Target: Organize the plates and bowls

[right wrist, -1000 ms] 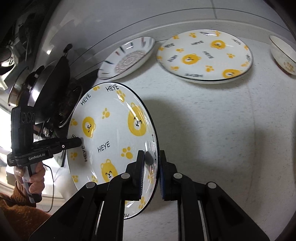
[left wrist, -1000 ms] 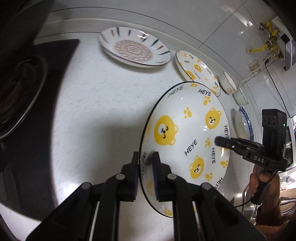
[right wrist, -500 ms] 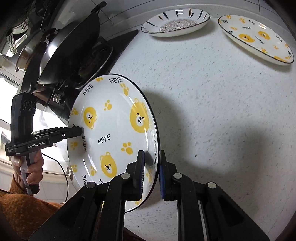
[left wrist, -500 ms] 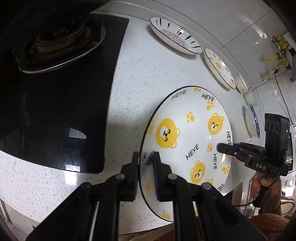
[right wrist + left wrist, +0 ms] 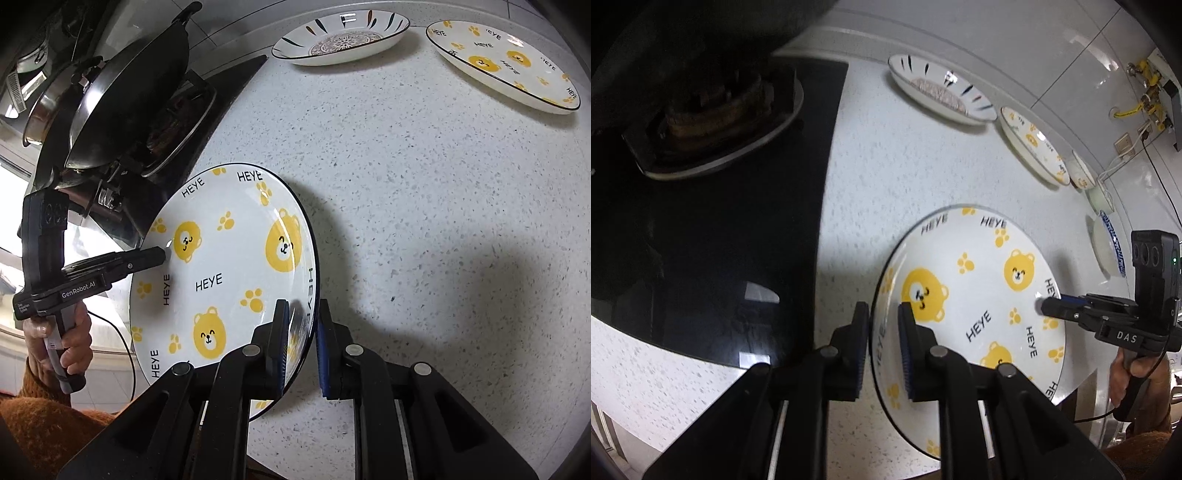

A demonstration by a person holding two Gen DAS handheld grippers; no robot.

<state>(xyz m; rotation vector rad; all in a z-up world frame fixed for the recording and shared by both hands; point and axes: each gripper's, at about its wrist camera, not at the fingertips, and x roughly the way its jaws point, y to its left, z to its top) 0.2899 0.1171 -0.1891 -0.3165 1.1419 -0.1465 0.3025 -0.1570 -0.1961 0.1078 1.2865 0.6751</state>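
The bear-print plate (image 5: 975,306) has travelled away from the back wall to the front of the bench (image 5: 923,155), beside the black cooktop (image 5: 713,236), which now fills the left wrist view. There the left hand-held gripper (image 5: 882,350) straddles the plate's near rim; its jaws have just been opening, and a sliver of gap shows around the rim. The striped plate (image 5: 942,92) and a second bear plate (image 5: 1034,147) sit far back by the wall.

In the right wrist view, the right hand-held gripper (image 5: 301,347) is clamped on the opposite rim, the plate tilted up on that side. A wok (image 5: 129,99) now looms at the upper left. To finish well, I'd let the plate lie flat on the bench before the right grip lets go.
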